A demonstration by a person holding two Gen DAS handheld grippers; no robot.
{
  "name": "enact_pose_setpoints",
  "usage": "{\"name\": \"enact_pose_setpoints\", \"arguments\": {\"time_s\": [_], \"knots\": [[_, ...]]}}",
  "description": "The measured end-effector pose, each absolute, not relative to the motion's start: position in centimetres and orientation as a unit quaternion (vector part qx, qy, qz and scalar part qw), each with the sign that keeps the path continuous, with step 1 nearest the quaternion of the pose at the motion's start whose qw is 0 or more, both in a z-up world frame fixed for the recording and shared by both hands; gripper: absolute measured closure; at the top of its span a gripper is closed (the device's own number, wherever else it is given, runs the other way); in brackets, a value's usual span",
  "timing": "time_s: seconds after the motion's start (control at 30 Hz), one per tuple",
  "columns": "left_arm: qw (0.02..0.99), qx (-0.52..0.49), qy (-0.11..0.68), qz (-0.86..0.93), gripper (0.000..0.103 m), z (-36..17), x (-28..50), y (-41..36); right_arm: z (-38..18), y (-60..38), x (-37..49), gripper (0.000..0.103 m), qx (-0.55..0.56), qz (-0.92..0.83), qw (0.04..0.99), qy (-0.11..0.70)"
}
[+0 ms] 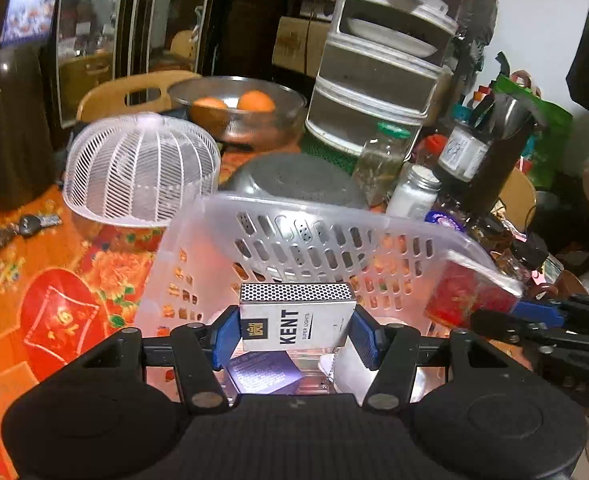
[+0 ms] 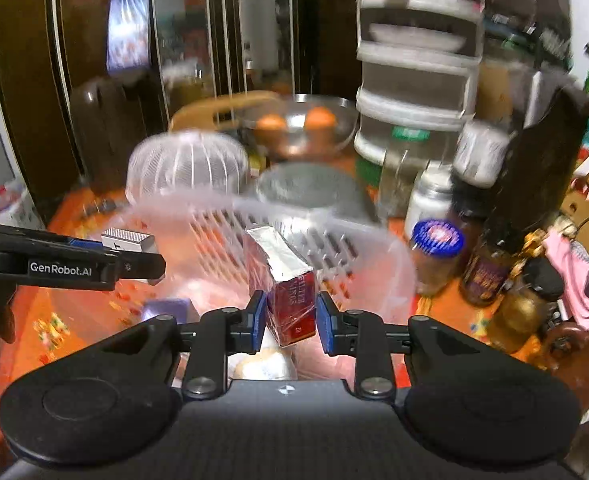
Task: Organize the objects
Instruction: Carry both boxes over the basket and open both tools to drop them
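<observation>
Over the clear plastic basket (image 1: 306,236), both hands hold a small box each. The left gripper (image 1: 296,330) has its jaws pinching a white Kent box (image 1: 296,320) by its two sides, and the box stands up straight between the blue pads (image 1: 226,334). The right gripper (image 2: 290,320) has its jaws squeezed on a red box (image 2: 290,300) with a silver top, and that box leans a bit to one side. In the right wrist view the left gripper (image 2: 134,256) shows from the side, with the top of the white box (image 2: 128,240) peeking out.

The basket sits on the table (image 1: 54,280), which has a bright orange flower cloth. Down inside the basket lies a small purple box (image 1: 264,372) and something pale that I cannot make out. Near the basket are a white dome cover (image 1: 142,168), a metal bowl (image 1: 238,108) with two oranges, and many jars (image 2: 436,256).

I think the step now is carrying the two boxes to where they belong, but I cannot tell if they are going into the basket or coming out of it. The next move needs a free spot for each box. Each one should go down gently and flat before the jaws let go. The red box is tilted, so it may tip over.
</observation>
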State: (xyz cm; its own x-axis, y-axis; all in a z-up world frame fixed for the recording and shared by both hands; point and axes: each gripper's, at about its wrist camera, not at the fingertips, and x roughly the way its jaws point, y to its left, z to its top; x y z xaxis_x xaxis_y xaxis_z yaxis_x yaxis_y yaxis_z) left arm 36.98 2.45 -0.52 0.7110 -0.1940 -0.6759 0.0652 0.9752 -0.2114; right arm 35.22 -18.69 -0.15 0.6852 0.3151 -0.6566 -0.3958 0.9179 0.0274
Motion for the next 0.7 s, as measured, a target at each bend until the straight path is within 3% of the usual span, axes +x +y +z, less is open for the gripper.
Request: {"name": "enact_pose_setpoints", "arguments": {"time_s": [0.3,0.37,0.63,0.67,0.7], "knots": [[0.915,-0.07,0.39,-0.076,0.041,-2.1,37.8,1.8,-2.2,-17.7,36.5,0.072,-0.072,0.198,0.902,0.376],[0.918,-0.064,0.384,-0.076,0.034,-2.3,37.5,1.6,-2.2,-17.6,36.2,0.067,-0.077,0.2,0.904,0.371],[0.958,-0.071,0.267,-0.081,0.007,0.1,31.1,2.1,1.5,-20.1,30.4,0.0,-0.058,0.194,0.944,0.259],[0.963,-0.07,0.247,-0.082,0.0,0.5,29.3,2.4,1.8,-20.7,29.1,0.0,-0.051,0.195,0.949,0.245],[0.967,-0.07,0.229,-0.083,0.0,0.8,27.6,2.6,2.0,-21.3,27.8,0.0,-0.042,0.196,0.951,0.235]]}}
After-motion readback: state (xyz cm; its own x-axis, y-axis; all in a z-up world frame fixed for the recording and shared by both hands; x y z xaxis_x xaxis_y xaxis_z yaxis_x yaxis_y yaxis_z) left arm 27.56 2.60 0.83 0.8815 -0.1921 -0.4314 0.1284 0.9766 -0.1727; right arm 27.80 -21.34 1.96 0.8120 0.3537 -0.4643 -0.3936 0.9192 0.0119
